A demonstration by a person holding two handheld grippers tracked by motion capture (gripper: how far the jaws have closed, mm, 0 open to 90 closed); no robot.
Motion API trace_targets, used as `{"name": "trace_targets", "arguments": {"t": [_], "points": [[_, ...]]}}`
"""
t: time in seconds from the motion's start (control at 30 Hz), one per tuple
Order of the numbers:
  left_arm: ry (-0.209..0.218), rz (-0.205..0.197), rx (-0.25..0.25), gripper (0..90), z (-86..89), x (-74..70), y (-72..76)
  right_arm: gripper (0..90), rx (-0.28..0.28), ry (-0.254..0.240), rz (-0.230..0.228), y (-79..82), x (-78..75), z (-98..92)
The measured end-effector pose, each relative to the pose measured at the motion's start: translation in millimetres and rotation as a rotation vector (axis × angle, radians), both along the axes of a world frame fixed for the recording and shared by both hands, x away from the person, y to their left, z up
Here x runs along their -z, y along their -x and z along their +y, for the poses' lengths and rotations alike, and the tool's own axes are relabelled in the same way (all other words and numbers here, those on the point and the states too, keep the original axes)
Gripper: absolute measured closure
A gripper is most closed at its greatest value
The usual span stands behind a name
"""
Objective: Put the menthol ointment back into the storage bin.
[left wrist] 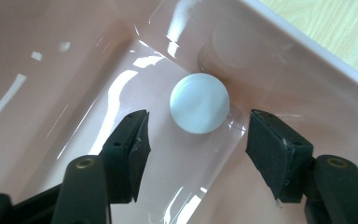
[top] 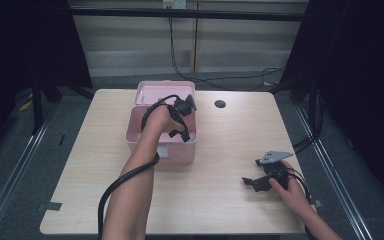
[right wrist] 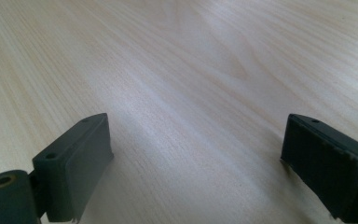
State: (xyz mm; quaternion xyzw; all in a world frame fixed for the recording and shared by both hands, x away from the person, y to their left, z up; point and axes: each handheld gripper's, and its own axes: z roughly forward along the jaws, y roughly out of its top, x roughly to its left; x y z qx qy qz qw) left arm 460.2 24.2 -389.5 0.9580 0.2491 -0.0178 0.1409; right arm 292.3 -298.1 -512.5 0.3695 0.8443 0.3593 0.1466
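Note:
A pink plastic box (top: 180, 150) stands open on the wooden table, its lid (top: 152, 92) tipped back behind it. My left gripper (top: 179, 134) reaches down into the box from above. In the left gripper view a white round object (left wrist: 199, 102) lies on the glossy box floor (left wrist: 98, 93) close to a wall. My left gripper (left wrist: 199, 117) is open, its pads on either side of the object and a little above it, not touching it. My right gripper (top: 249, 182) rests low over the table at the right. It is open (right wrist: 196, 135) with bare wood between the pads.
A dark round hole (top: 220, 104) sits in the tabletop right of the box. A pale label (top: 163, 151) is on the box's front wall. Cables (top: 230, 80) run over the floor behind the table. A bit of tape (top: 52, 205) marks the near left corner.

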Motion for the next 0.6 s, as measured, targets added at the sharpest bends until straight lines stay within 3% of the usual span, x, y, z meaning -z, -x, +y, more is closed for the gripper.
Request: {"name": "trace_targets", "arguments": {"t": [0.6], "points": [[-0.018,0.001,-0.058,31.2,15.6,-29.4,3.7,7.9,0.000,0.001,0.002,0.0,-0.1,-0.1]]}}
